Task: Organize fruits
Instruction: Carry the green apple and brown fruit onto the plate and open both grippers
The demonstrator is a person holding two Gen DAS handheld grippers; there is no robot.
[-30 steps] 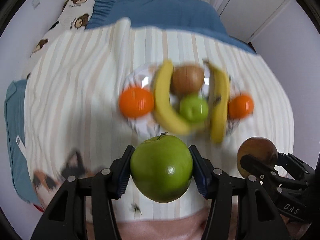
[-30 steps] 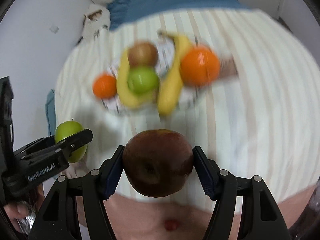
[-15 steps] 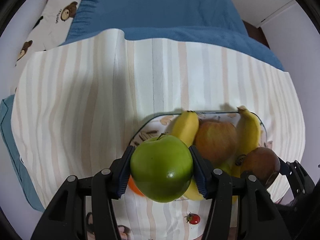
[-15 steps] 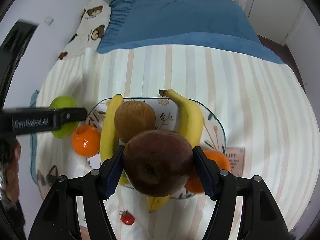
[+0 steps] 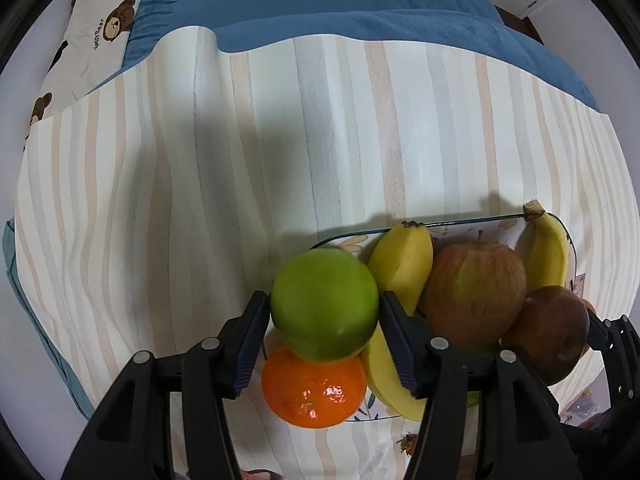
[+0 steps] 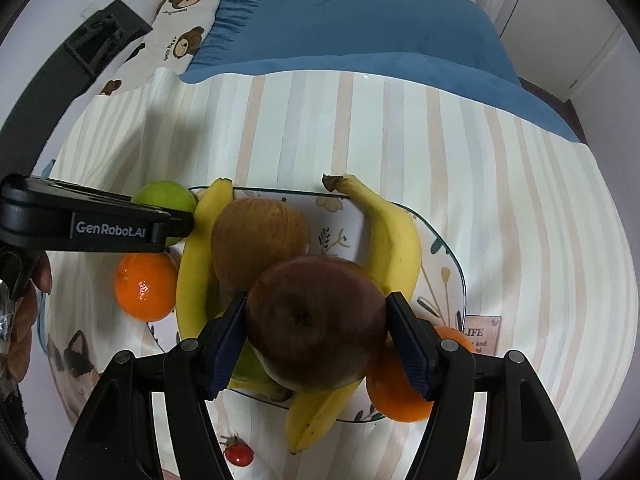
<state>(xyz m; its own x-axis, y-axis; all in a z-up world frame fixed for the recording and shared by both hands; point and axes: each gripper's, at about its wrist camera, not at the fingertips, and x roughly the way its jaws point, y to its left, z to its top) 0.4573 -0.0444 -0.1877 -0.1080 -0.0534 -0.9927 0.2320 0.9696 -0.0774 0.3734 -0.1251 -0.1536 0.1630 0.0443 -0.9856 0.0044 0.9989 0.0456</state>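
Both fruits hang over the plate for placing — the left gripper, its jaws just easing apart, cradles the green apple, the right gripper clamps the dark red apple — each needing a clear, stable resting spot.

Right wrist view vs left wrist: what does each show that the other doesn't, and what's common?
Only the right wrist view: the second orange at the plate's right edge, the small red cherry tomato on the cloth, the whole plate, and a cupboard door.

Only the left wrist view: the left gripper head-on, with the green apple between its pads.

Both: the dark red apple in the right gripper, the russet apple, two bananas, the left-hand orange, the striped cloth and the blue bedding.
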